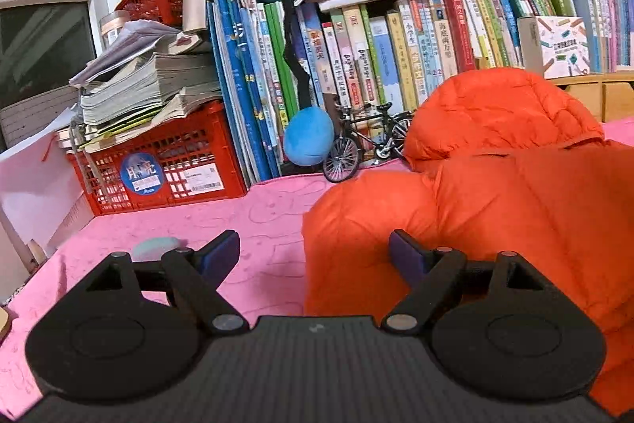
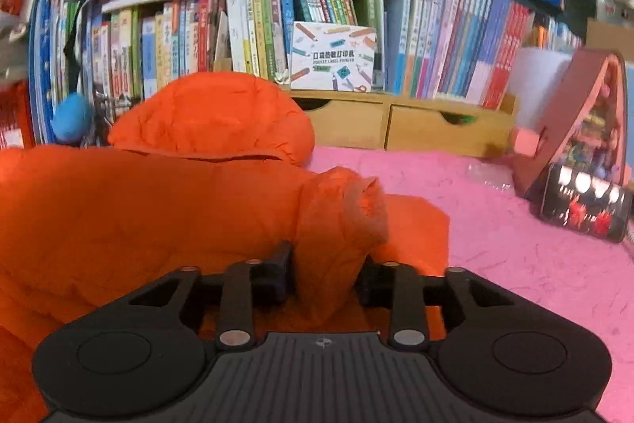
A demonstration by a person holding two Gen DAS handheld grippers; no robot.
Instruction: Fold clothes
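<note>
Right gripper (image 2: 323, 274) pinching a bunched jacket (image 2: 158, 201) sleeve, likely to carry it across for a fold. Left gripper (image 1: 315, 256) spread, gripping nothing, poised at the other sleeve's edge. Jacket flat on pink cloth (image 1: 253, 221), hood toward books (image 2: 455, 38).

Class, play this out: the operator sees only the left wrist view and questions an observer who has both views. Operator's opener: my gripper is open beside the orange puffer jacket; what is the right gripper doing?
Observer: The right gripper is shut on a bunched fold of the orange puffer jacket, near its sleeve.
Operator: What lies past the jacket on that side?
Observer: Bare pink cover, then a phone with a lit screen, lying propped.
Operator: Anything under the books there?
Observer: Two wooden drawers beneath the label printer box.
</note>
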